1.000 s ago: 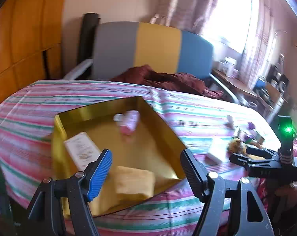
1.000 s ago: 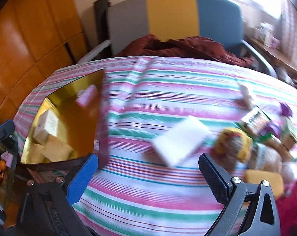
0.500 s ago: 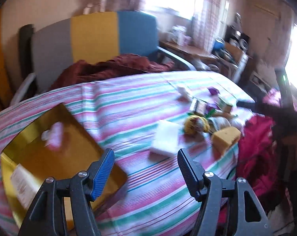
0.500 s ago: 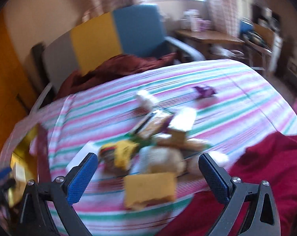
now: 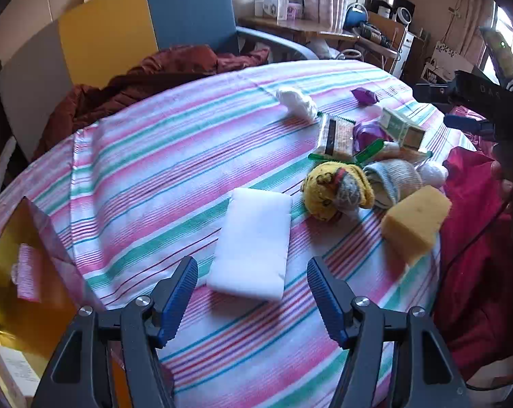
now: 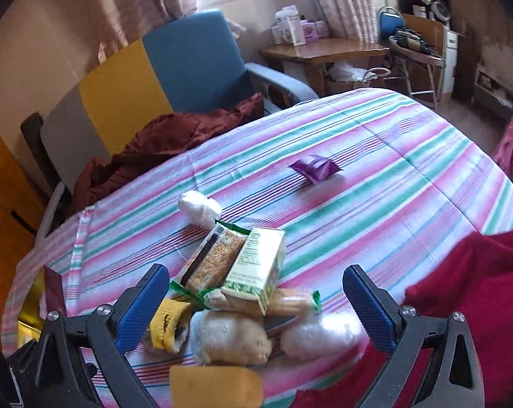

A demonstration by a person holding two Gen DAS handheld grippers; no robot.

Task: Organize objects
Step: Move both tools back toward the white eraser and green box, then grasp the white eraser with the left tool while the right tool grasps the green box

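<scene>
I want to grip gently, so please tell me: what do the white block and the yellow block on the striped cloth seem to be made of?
White block: probably dense foam, matte, with smooth faces and soft rounded edges. Yellow block: likely a porous sponge, with small holes visible on its rough surface.

On the table [image 5: 175, 156], the flat block [image 5: 253, 248] lay at the centre of the left wrist view. The box [image 5: 4, 292] stood at its nine o'clock, at the table's edge. A knitted toy [image 5: 334, 190] lay just beside the block at two o'clock, with the sponge [image 5: 413, 224] at three o'clock. Beyond the toy, at one o'clock, a snack bar [image 5: 338, 136] and a carton [image 5: 399, 125] lay in a heap, the carton leaning on the bar. A wad [image 5: 297, 102] sat at twelve o'clock, a small packet [image 5: 365, 95] apart at one o'clock. The armchair [image 5: 120, 40] stood behind the table at eleven o'clock, cloth [image 5: 154, 78] on its seat.
</scene>
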